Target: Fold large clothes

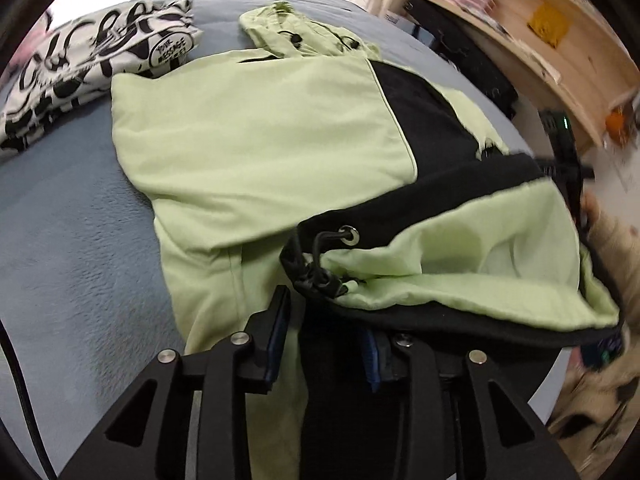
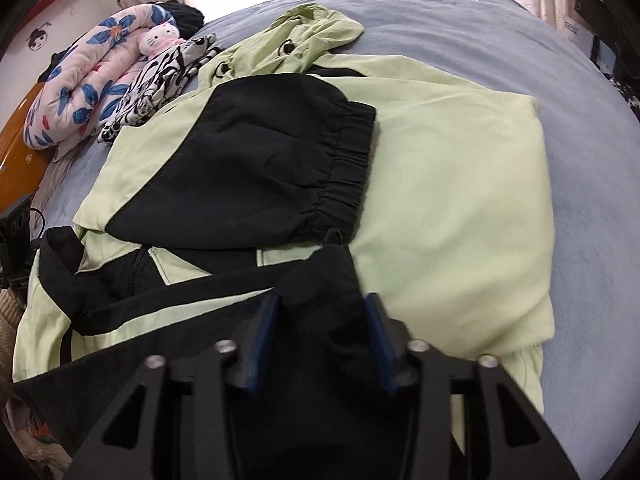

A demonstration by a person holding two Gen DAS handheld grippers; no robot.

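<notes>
A light green and black jacket (image 1: 256, 132) lies spread on a grey-blue bed (image 1: 72, 240), hood at the far end. Its sleeves are folded across the body; a black cuffed sleeve (image 2: 256, 160) lies on top. My left gripper (image 1: 326, 320) has its jaws apart around the black drawstring hem (image 1: 400, 216), which is lifted and folded over. My right gripper (image 2: 320, 312) has its jaws apart with black hem fabric (image 2: 320, 280) bunched between the fingers. The jacket fills the right wrist view too (image 2: 460, 184).
A black-and-white patterned cloth (image 1: 92, 64) lies at the far left of the bed. A pink floral quilt (image 2: 88, 92) with a plush cat (image 2: 160, 38) sits beyond it. Wooden shelves (image 1: 540, 28) stand to the right. The other gripper (image 1: 568, 160) shows at the right edge.
</notes>
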